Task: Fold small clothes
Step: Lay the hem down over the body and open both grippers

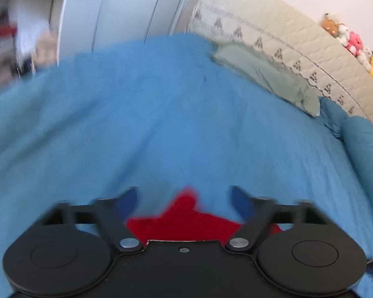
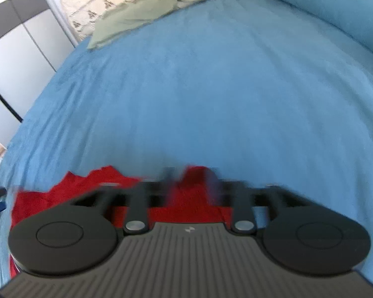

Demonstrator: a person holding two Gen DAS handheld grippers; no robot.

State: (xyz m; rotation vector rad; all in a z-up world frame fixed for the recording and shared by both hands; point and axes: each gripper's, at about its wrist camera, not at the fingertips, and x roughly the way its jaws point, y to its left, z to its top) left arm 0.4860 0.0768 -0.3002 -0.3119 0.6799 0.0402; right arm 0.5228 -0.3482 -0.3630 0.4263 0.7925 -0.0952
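A bed covered by a blue sheet (image 1: 161,114) fills both wrist views; white wardrobe doors (image 1: 126,7) stand beyond its far edge at 11 o'clock in the left view.

The red garment (image 1: 186,221) lies flat on the sheet directly under both grippers. In the left view it occupies the 6 o'clock area, with one pointed corner rising between the fingers. In the right view the same red garment (image 2: 82,186) spreads from 6 o'clock toward 8 o'clock, with several peaks along its far edge.

The left gripper (image 1: 185,196) has its jaws spread wide; the blue-padded fingers (image 1: 241,203) flank the red corner without touching it, so nothing is held. The right gripper (image 2: 191,176) is blurred, but its jaws stand apart over the cloth, and no grip is visible.

A pale green pillow (image 1: 268,74) lies at 2 o'clock in the left view, against a cream quilted headboard (image 1: 273,24). Plush toys (image 1: 353,42) sit along the headboard top at 3 o'clock.
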